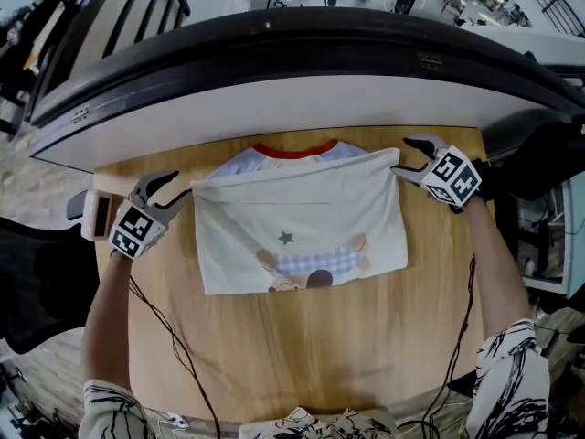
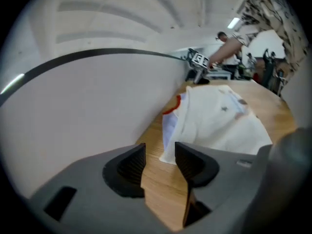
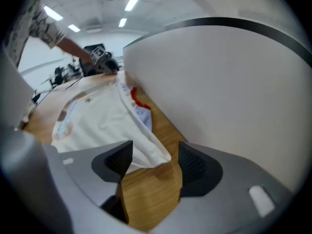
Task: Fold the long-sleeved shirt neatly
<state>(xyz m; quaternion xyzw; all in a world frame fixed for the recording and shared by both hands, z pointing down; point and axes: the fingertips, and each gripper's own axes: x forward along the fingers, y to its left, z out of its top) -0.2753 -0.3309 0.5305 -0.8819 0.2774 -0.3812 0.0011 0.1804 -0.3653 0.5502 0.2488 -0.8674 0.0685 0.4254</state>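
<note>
The shirt (image 1: pixel 302 222) lies folded flat on the wooden table (image 1: pixel 302 364), its red collar toward the white wall (image 1: pixel 274 108) at the far edge, with a gripper at each far corner. The left gripper (image 1: pixel 178 188) is unclenched, jaws apart on nothing, the cloth corner lying just past its tips. The right gripper (image 1: pixel 407 158) is released too, jaws wide, with the shirt's corner resting loose between them on the wood.

Shirt (image 1: pixel 302 222) on the table (image 1: pixel 302 364), left gripper (image 1: pixel 178 188) beside its far left corner, right gripper (image 1: pixel 408 156) beside its far right corner
</note>
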